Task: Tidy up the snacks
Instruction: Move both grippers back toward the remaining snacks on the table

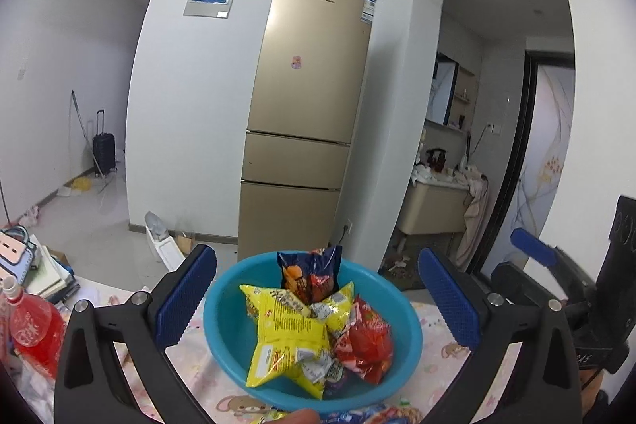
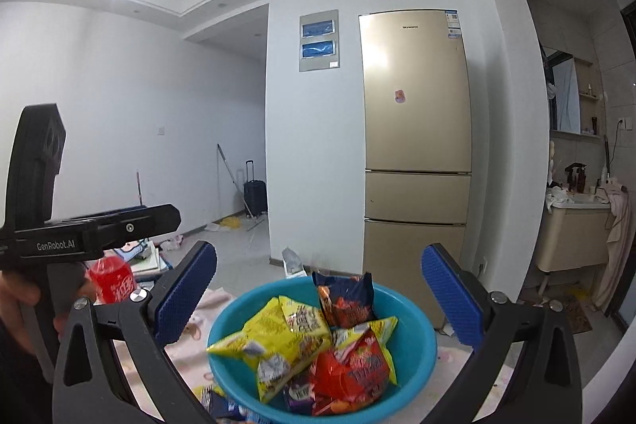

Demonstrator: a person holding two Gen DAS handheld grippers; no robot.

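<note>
- Left gripper (image 1: 318,299) — jaws spread wide and holding nothing, raised in front of the bowl (image 1: 222,336); the wide gap fits a pause between picks, I judge.
- Right gripper (image 2: 318,299) — likewise wide open and empty, raised on the same bowl from just beside the left one.
- Bowl — blue plastic, standing on the table (image 1: 198,380) with its pink cartoon cloth, toward the far edge; it serves as the collecting place.
- Snack packets — puffy and crinkled, heaped loosely inside: a yellow packet (image 1: 286,340) in front, a red packet (image 1: 367,344) beside it, a dark blue packet (image 1: 310,273) upright behind.
- Red bottle (image 1: 31,328) — near the table's left edge, apart from the bowl.
</note>
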